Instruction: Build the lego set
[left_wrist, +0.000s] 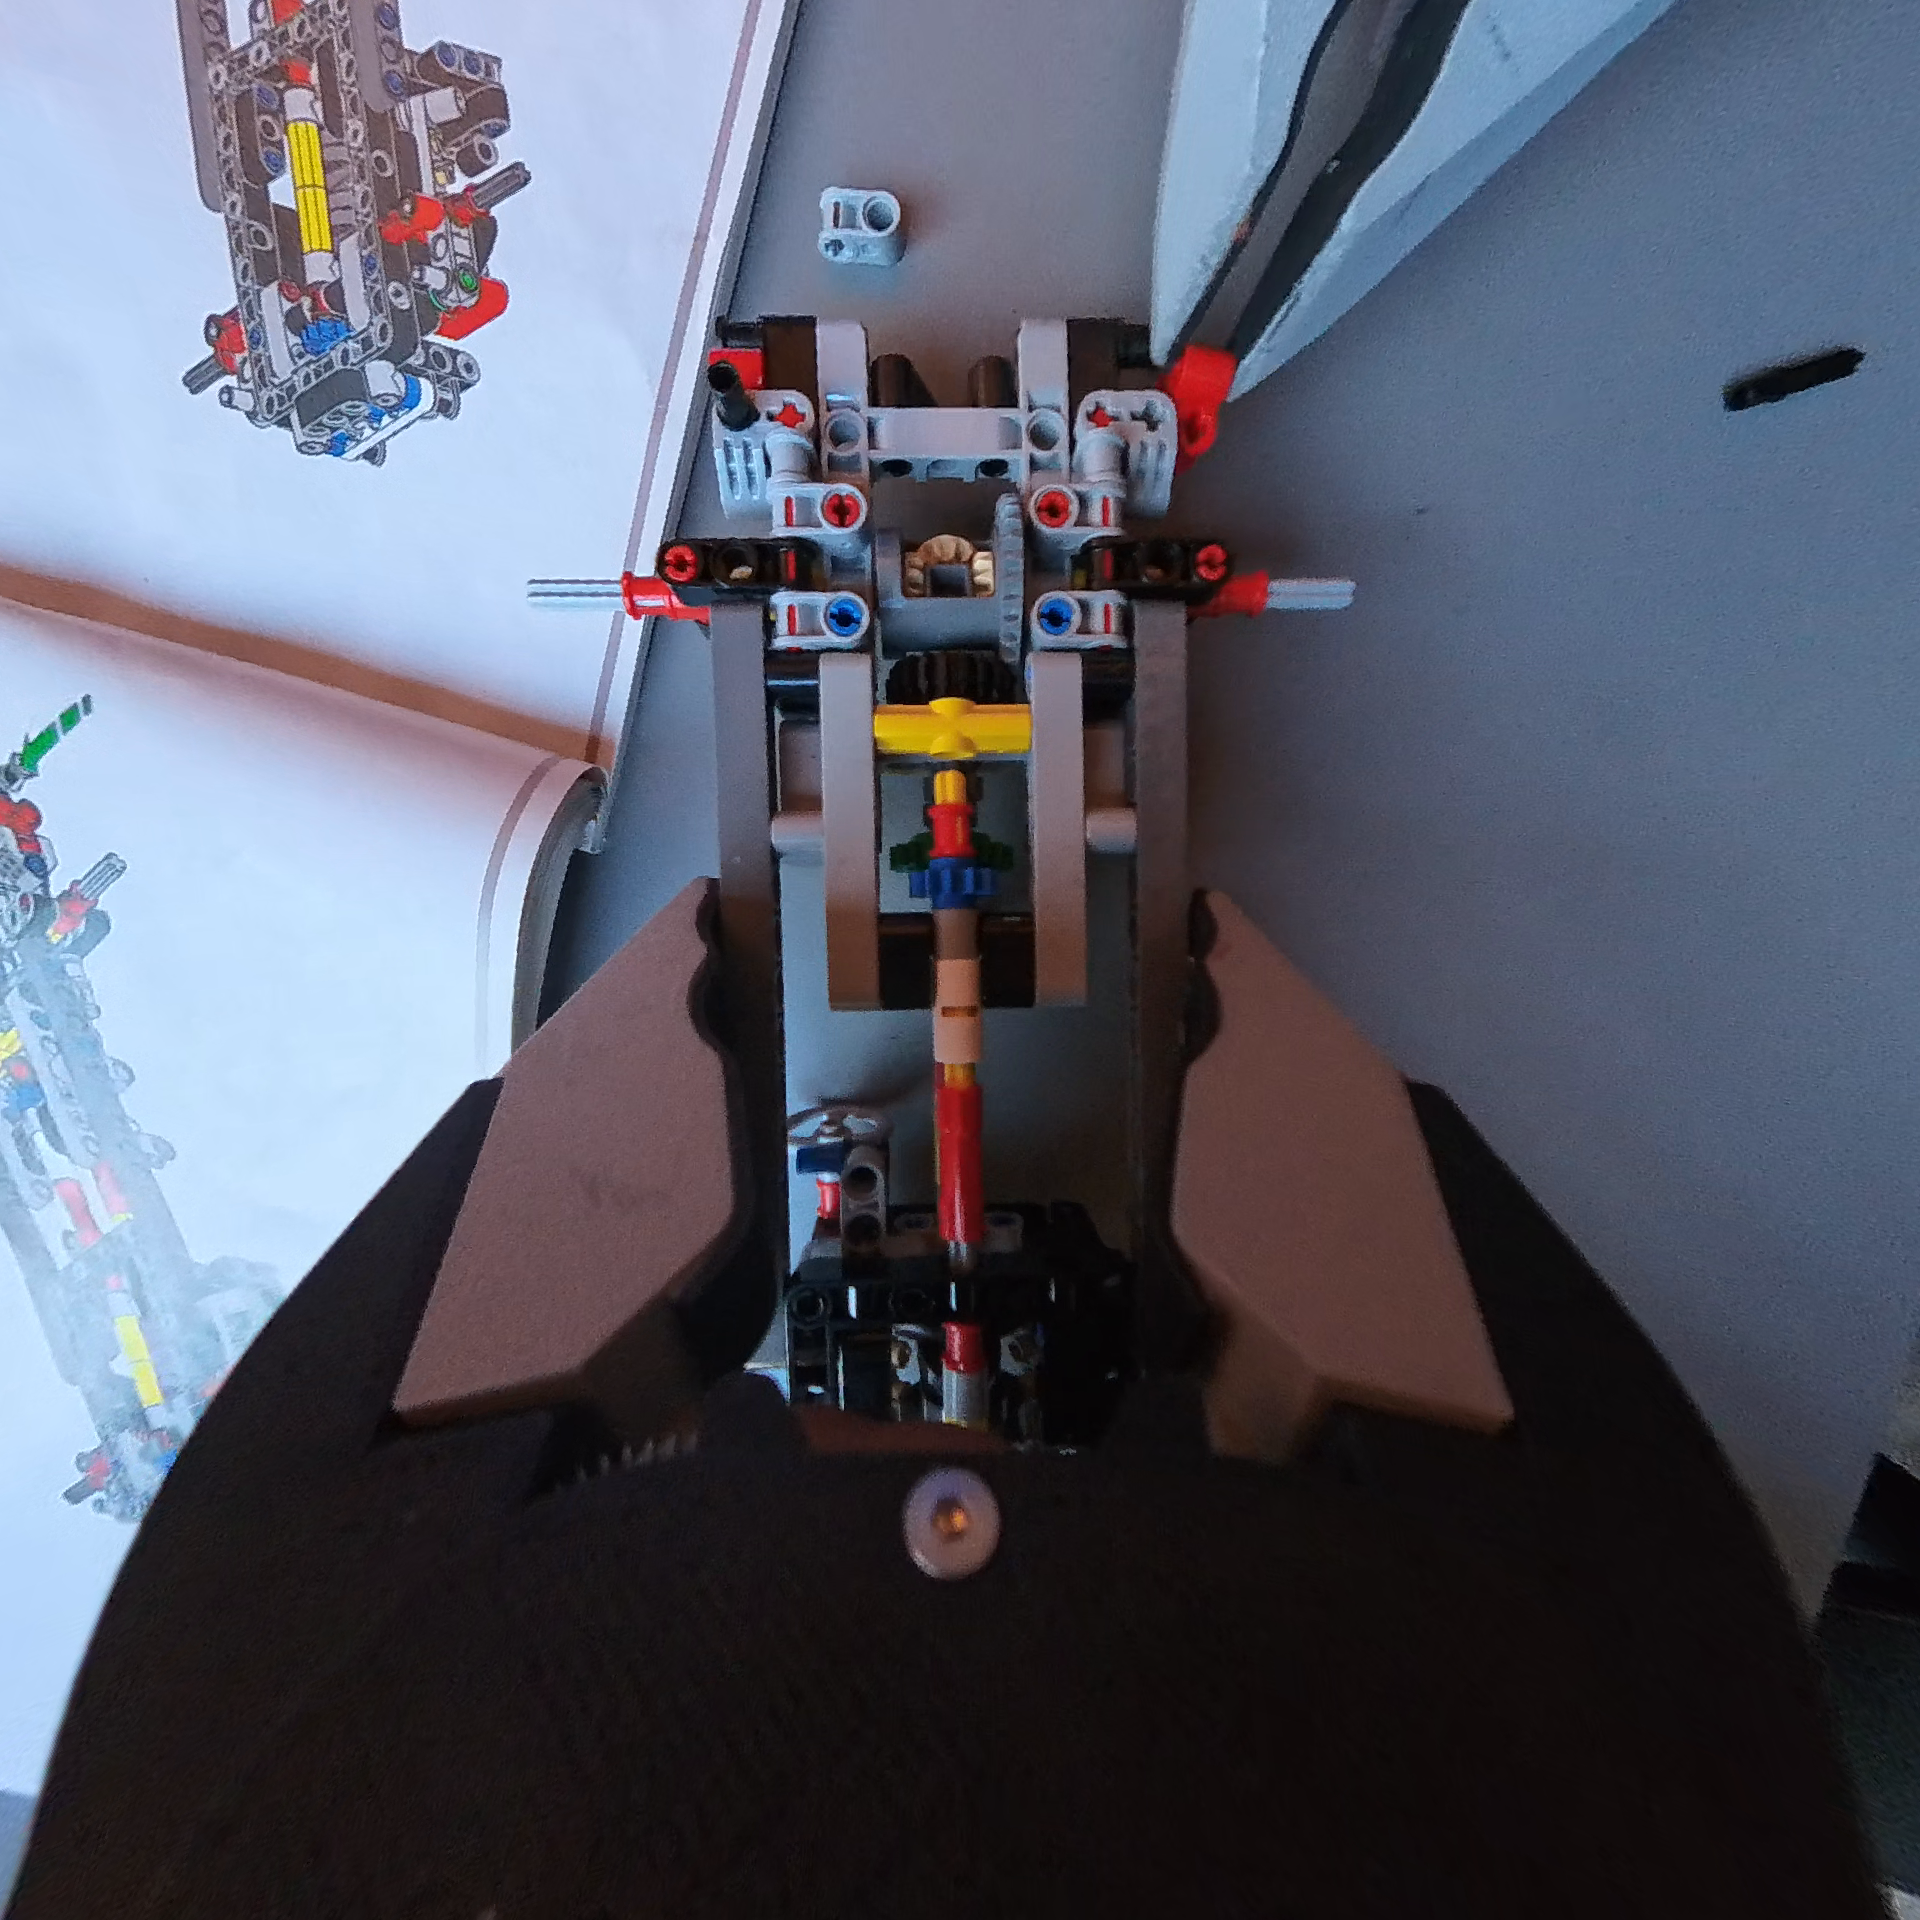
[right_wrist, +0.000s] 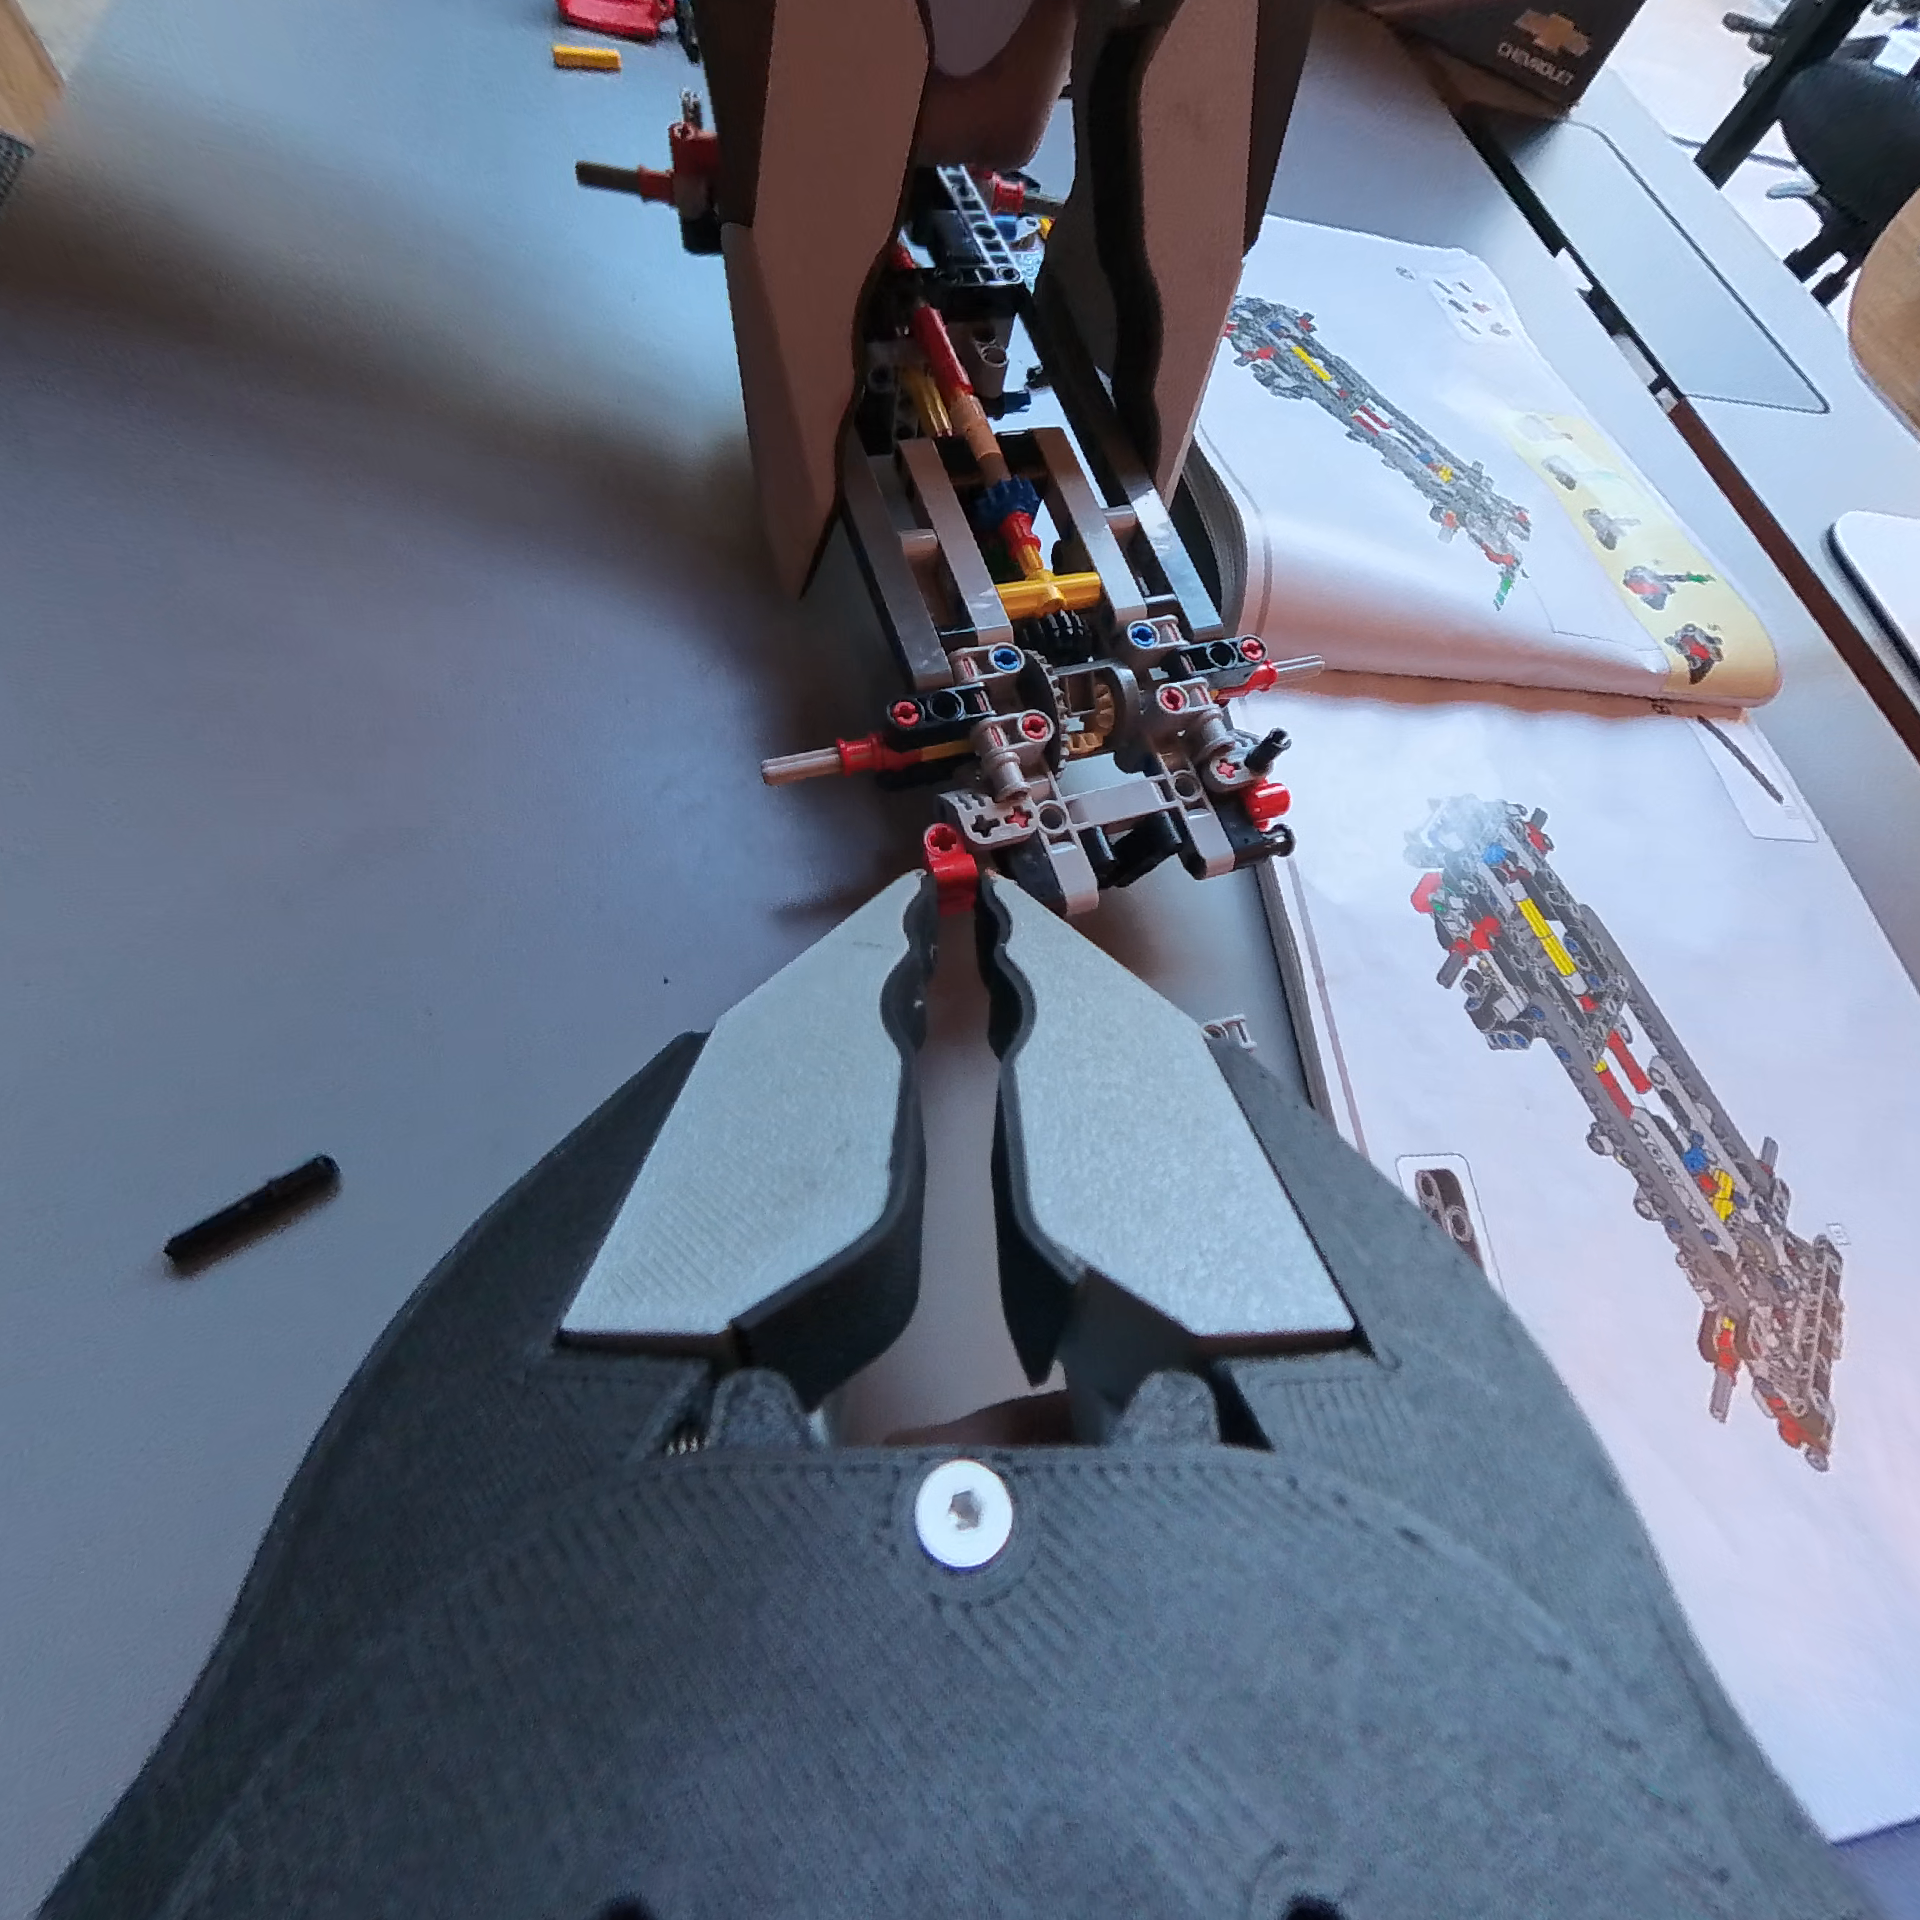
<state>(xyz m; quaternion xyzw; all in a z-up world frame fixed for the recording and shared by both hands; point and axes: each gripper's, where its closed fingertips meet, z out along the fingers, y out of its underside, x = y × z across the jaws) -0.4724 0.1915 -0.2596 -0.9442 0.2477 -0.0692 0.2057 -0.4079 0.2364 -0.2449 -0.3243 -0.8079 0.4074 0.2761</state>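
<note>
The toy chassis (left_wrist: 956, 727) is clamped by its side rails in the wide-spread left tongs (left_wrist: 954, 997), steadying it on the worktop (right_wrist: 364, 623); the right tongs (right_wrist: 954, 883) are pinched on a red connector (right_wrist: 951, 871) at its end.

Grey-and-black brick chassis (left_wrist: 951, 665) with red connector (right_wrist: 951, 871), yellow cross-piece (left_wrist: 951, 727).

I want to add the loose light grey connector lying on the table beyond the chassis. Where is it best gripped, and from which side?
Probably across the light grey connector's two short outer sides, coming straight down from above. It lies flat on the table, apart from the brick chassis, with its holes facing up and bare table all round it.
</note>
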